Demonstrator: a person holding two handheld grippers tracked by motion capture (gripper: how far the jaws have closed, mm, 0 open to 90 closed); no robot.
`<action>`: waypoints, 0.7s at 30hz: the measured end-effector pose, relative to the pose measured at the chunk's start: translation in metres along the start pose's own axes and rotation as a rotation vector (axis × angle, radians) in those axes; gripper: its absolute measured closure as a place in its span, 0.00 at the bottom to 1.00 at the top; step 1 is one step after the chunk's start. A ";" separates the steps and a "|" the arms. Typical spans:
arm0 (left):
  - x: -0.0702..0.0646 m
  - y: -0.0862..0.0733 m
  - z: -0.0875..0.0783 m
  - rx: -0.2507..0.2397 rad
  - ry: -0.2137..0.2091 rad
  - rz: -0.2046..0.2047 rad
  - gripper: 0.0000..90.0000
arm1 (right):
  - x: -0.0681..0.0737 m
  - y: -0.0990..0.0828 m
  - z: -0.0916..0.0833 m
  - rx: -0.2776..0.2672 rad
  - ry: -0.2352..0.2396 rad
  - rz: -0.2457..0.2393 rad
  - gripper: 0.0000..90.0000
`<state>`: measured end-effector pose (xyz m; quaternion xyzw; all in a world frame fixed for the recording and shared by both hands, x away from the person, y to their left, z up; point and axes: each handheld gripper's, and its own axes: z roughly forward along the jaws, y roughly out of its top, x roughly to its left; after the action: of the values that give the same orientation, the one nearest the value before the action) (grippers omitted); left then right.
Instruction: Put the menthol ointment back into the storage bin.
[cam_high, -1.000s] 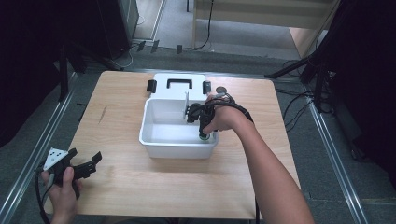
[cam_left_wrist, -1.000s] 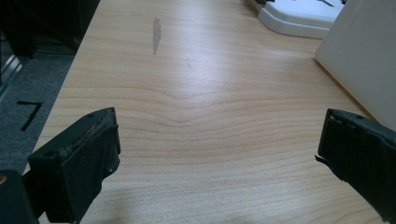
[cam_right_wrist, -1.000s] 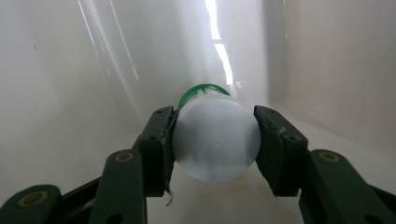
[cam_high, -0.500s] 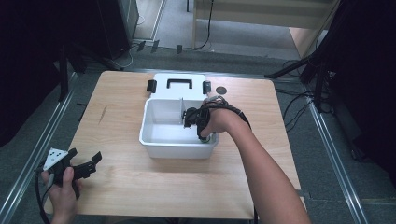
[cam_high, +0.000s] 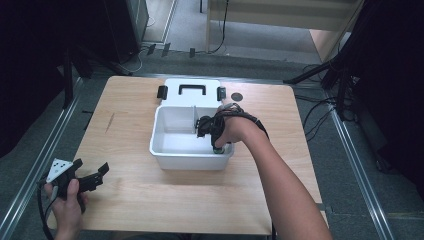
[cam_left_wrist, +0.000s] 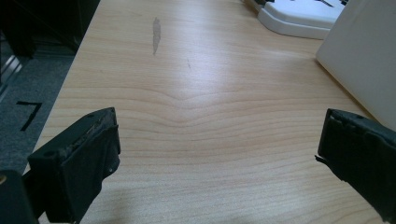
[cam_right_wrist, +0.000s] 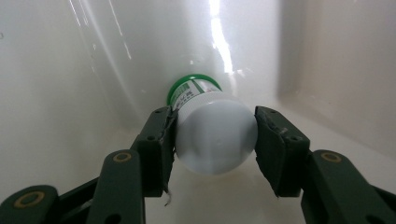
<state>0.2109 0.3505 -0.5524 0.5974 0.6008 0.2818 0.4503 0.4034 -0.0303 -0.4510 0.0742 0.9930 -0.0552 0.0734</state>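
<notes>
- Wooden counter (cam_high: 150, 200), pale grain, filling the middle of the high view; a dark streak (cam_high: 110, 122) at left of centre, seen again near the top of the left gripper view (cam_left_wrist: 156, 29).
- White lid (cam_high: 190, 92) with black handle and two black latches, flat on the counter just above the centre.
- Small dark round disc (cam_high: 237, 96) right of the lid.
- Grey floor (cam_high: 350, 170) at right, black cables (cam_high: 315, 115) trailing across it.
- Metal rails (cam_high: 30, 190) along the left and right edges.
</notes>
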 end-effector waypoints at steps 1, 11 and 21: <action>0.000 0.000 0.000 0.000 0.000 0.001 0.00 | 0.000 0.000 0.000 0.000 0.000 0.000 0.56; 0.000 0.000 0.000 -0.001 0.000 0.001 0.00 | 0.000 0.000 -0.001 -0.001 -0.002 -0.006 0.57; 0.000 0.000 0.000 0.000 0.000 0.001 0.00 | -0.001 -0.005 -0.012 -0.040 0.002 0.006 0.53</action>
<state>0.2110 0.3505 -0.5524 0.5975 0.6006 0.2820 0.4502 0.4020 -0.0344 -0.4382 0.0757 0.9938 -0.0348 0.0741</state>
